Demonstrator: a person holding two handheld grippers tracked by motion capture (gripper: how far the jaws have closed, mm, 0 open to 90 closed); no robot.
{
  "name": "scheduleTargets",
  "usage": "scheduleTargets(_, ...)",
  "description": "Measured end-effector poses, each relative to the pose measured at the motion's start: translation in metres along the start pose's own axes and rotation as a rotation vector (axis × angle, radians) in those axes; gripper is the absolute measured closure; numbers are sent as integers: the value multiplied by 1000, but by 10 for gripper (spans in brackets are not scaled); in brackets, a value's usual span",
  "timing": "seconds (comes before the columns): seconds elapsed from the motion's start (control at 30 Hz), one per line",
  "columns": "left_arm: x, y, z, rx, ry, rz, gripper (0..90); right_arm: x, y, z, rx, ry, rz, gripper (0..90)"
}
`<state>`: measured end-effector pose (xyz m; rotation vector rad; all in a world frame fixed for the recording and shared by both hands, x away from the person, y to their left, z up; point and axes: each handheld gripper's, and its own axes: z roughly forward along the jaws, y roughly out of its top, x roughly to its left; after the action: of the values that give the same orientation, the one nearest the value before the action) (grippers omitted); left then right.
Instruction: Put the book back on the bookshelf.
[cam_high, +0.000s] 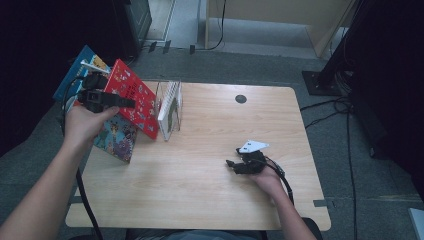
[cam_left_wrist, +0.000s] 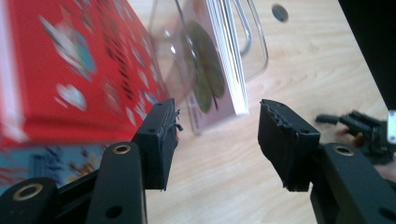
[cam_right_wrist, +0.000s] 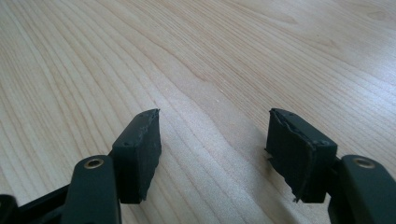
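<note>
A red picture book (cam_high: 134, 97) leans tilted against a clear plastic rack (cam_high: 170, 107) at the table's left. In the rack a thin white-edged book (cam_left_wrist: 219, 60) stands upright. My left gripper (cam_high: 131, 103) hovers at the red book's face, open, with nothing between its jaws; the red book (cam_left_wrist: 70, 70) lies just to the left of the left jaw in the left gripper view. My right gripper (cam_high: 231, 164) rests low over the bare wood at the right of the table, open (cam_right_wrist: 215, 135) and holding nothing.
A blue picture book (cam_high: 117, 137) lies under the red one at the table's left edge, and another blue book (cam_high: 82, 67) sticks out behind. A round cable hole (cam_high: 241, 99) sits near the far edge. Cables run over the floor at the right.
</note>
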<state>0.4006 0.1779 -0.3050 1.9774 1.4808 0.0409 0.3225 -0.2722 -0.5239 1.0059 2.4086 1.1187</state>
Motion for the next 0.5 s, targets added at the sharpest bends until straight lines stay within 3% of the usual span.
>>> scheduleTargets(0.37, -12, -39, 31, 18, -24, 39, 459, 0, 0, 0, 0, 0, -1, 351)
scheduleTargets(0.5, -15, -50, 43, 36, -52, 51, 454, 0, 0, 0, 0, -1, 0, 351)
